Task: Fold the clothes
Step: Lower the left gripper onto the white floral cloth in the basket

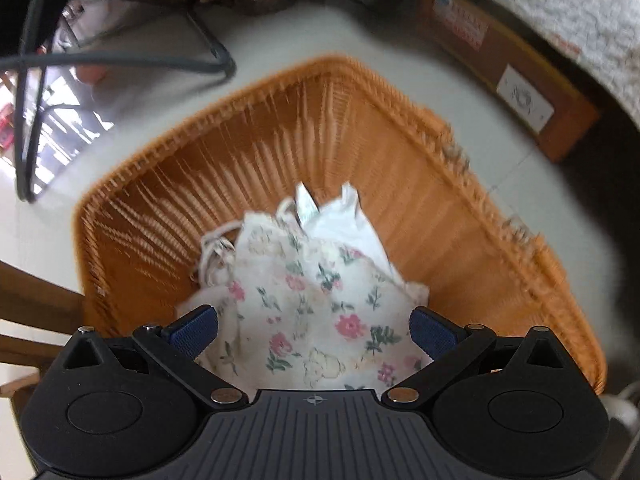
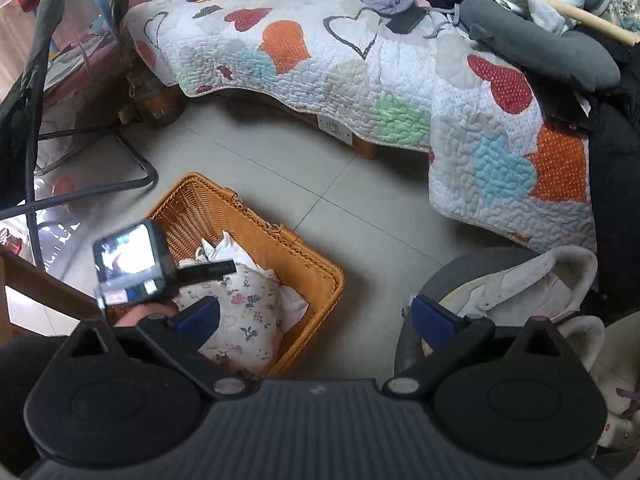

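A: From your left wrist camera, the risk is a bad pinch. Your left gripper hangs over the wicker basket with its jaws spread wide and nothing between them. The floral garment lies crumpled in the basket's near half, directly below and ahead of the blue pads. If you close on the middle of that heap, you will likely catch several layers at once and lift a knot, not an edge.

B: And the white piece?

A: The white cloth sits behind the floral one, toward the basket's far wall, touching it. Grab low and you may drag both out together. The frame is smeared, so I'd only guess that the strings at the garment's left side are ties; they could snag on the weave.

B: The right wrist camera?

A: Your right gripper is also spread, empty, and held over bare floor tiles between the basket and a round seat with a pale jacket. The floral garment lies off to its left, in the basket's near corner, with your left gripper above it. The danger here is crossing over: reach in from that side and the two tools could collide over the basket rim.
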Motion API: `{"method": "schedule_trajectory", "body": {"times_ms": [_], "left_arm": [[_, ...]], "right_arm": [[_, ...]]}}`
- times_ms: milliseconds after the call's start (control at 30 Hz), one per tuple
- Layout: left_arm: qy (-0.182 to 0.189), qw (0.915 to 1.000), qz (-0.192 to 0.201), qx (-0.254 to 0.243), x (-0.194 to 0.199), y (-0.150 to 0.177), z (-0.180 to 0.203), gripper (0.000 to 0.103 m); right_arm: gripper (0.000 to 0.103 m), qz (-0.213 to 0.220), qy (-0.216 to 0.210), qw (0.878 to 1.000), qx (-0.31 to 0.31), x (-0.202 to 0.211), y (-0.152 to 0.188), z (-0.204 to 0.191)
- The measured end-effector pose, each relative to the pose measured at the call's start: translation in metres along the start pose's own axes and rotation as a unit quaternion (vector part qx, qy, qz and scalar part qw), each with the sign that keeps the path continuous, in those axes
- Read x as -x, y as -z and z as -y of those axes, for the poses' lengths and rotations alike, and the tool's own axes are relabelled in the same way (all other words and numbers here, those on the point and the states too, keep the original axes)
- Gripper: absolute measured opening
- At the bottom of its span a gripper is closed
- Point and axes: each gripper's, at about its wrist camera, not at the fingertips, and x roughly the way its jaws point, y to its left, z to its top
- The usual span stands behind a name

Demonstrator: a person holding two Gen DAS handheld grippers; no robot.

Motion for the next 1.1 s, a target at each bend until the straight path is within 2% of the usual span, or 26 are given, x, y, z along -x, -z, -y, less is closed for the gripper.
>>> {"method": "schedule_trajectory", "body": {"times_ms": [400, 767, 933, 1100], "left_arm": [[-0.014, 0.9983, -0.048, -0.031, -0.071, 0.019, -0.01, 0.101], [-0.02, 0.9965, -0.07, -0.04, -0.105, 0.027, -0.011, 0.101], [-0.013, 0.9964, -0.079, -0.027, -0.117, 0.032, -0.014, 0.101], [-0.008, 0.9948, -0.097, -0.029, -0.126, 0.037, -0.01, 0.093]], "right_arm": [[0.102, -0.024, 0.006, 1.0, -0.01, -0.014, -0.008, 0.009], [0.102, -0.046, 0.011, 0.999, 0.0, -0.027, -0.016, 0.009], [0.102, -0.054, 0.015, 0.998, 0.007, -0.031, -0.015, 0.009], [0.102, -0.057, 0.019, 0.998, 0.005, -0.031, -0.015, 0.01]]}}
